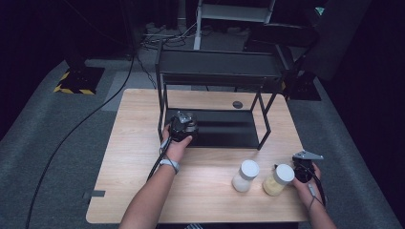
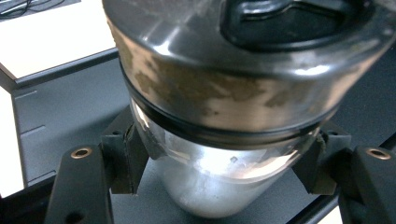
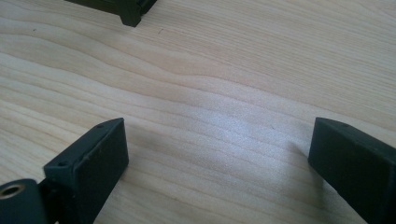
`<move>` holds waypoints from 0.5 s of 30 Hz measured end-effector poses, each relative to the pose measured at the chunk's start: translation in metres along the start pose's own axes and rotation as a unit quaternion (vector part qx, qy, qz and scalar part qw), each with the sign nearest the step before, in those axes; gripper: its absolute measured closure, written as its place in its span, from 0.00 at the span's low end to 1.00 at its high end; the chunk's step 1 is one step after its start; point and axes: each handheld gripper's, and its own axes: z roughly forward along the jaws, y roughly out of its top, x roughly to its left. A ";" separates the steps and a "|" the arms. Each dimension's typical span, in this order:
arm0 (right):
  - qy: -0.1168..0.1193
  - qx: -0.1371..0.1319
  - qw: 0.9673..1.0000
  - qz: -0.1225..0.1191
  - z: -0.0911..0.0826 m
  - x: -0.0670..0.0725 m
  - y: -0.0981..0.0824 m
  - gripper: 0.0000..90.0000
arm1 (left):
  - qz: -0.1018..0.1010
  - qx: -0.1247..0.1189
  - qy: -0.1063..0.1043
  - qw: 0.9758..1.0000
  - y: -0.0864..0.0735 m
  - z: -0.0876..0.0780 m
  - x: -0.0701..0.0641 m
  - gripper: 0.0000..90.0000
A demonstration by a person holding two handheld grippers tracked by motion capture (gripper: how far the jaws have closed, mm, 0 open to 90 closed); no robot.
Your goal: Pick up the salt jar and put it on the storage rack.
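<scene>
A pale wooden table [image 1: 143, 157] carries a black two-tier metal rack [image 1: 215, 71]. At the lower shelf's near-left corner, the left claw [image 2: 224, 154] is clamped on a clear jar [image 2: 219, 182] with a dark lid, jar upright over the shelf. Two white-lidded jars [image 1: 246, 175] stand near the table's front right. Beside them, the right claw [image 3: 217, 163] hangs spread apart over bare wood.

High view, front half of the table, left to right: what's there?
Left gripper clamped on a clear jar with a grey lid → white-lidded jar of pale powder → white-lidded jar of yellowish grains → right gripper, jaws open.
</scene>
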 end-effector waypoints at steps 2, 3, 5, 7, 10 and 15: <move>0.000 0.000 1.000 0.000 0.000 0.000 0.000 0.05 | 0.001 0.004 0.001 1.000 0.000 0.001 0.000 0.34; 0.000 0.000 1.000 0.000 0.000 0.000 0.000 0.05 | 0.001 0.006 0.001 1.000 0.000 0.002 0.000 0.34; 0.000 0.000 1.000 0.000 0.000 0.000 0.000 0.05 | 0.000 0.006 0.000 1.000 -0.002 0.003 0.001 0.34; 0.000 0.000 1.000 0.000 0.000 0.000 0.000 0.05 | -0.006 0.000 -0.001 1.000 -0.005 0.003 0.003 0.34; 0.000 0.000 1.000 0.000 0.000 0.000 0.000 0.05 | -0.001 -0.002 -0.003 1.000 -0.006 0.003 0.003 0.34; 0.000 0.000 1.000 0.000 0.000 0.000 0.000 0.05 | -0.014 0.005 -0.002 1.000 -0.007 0.005 0.003 0.30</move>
